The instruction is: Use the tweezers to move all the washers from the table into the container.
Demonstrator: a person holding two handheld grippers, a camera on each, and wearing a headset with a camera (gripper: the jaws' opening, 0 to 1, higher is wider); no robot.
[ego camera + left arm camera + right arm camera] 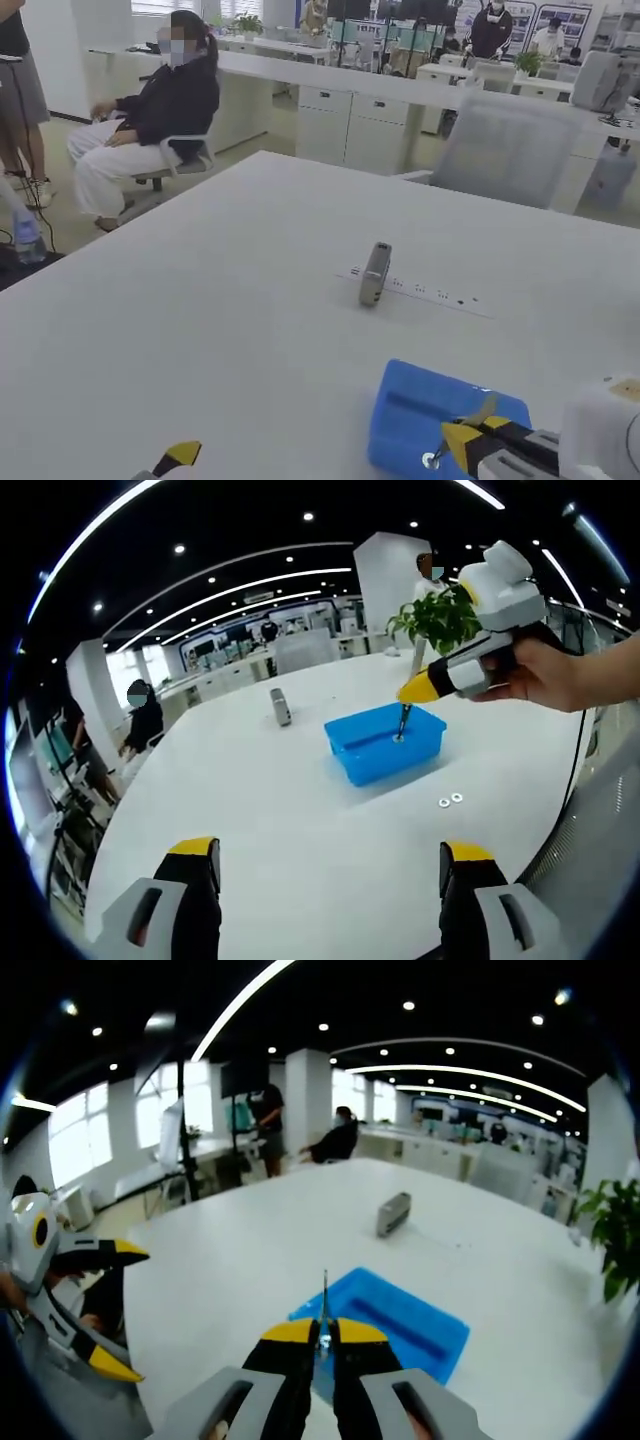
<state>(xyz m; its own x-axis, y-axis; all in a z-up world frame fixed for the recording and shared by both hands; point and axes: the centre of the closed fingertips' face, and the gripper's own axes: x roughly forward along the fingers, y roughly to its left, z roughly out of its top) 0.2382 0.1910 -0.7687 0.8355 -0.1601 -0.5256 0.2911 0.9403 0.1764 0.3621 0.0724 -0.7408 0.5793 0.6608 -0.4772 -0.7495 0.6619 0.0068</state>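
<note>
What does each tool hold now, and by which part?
The right tool clamps the tweezers by their body, tips sticking out; the left tool is open, holding nothing.

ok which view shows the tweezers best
The left gripper view: the tweezers show side-on, held by the right gripper, pointing down over the container. The head view has them small, near its bottom edge; the right gripper view shows a sliver between shut jaws.

A blue open container (420,400) sits on the white tabletop (250,330). Thin metal tweezers (403,723) point down into it, a washer (432,461) at their tip. Two more washers (443,802) lie flat just beside the container.
</note>
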